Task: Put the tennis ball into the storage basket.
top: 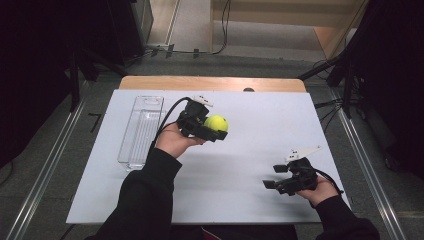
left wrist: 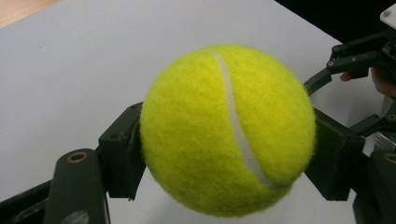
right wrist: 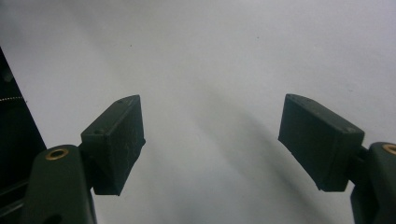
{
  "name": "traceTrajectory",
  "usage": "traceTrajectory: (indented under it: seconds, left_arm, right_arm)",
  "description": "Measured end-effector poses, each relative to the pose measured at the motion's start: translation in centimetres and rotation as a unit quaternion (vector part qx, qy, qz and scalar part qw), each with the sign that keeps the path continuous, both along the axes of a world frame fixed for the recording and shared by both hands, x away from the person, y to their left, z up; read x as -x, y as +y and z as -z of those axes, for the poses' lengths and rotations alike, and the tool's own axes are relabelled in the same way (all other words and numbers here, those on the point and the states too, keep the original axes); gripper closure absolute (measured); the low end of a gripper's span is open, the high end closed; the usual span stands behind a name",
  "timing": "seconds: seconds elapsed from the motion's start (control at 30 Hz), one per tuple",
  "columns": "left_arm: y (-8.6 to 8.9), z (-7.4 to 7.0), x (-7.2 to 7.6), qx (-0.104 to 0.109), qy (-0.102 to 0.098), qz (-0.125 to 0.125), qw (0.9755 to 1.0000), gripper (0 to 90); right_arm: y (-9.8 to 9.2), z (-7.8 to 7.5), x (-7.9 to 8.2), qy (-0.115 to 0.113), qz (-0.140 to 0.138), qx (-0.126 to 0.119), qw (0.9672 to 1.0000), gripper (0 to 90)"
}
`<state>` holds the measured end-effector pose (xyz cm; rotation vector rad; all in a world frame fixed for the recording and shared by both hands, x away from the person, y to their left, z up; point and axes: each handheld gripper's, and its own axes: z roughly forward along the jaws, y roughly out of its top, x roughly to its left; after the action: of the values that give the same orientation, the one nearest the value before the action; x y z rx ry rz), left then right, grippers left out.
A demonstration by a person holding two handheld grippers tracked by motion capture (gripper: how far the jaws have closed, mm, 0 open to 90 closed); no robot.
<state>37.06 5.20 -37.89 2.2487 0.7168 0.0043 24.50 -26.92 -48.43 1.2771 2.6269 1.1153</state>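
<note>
The left gripper (top: 216,131) pinches a fuzzy yellow-green tennis ball (top: 216,122) between its two black pads, holding it above the white table sheet (top: 240,165) toward the far left, just right of the clear, ribbed plastic tray (top: 141,131). The right gripper (top: 274,176) rests near the right edge with its jaws spread wide around nothing. In the left gripper view the pads (left wrist: 122,149) meet the ball (left wrist: 228,128) low on its round sides, so I judge a jolt or slackened squeeze could let it slip out, bounce and roll off the sheet instead of landing in the narrow tray.
</note>
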Motion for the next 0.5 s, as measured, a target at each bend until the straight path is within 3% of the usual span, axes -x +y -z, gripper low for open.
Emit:
traceTrajectory:
  seconds: [0.5]
  left_arm:
    - [2.0, -0.3, -0.8, -0.004, -0.006, -0.03, 0.9995, 26.5]
  right_arm:
    - [0.0, 0.0, 0.0, 0.001, 0.0, 0.0, 1.0, 20.4]
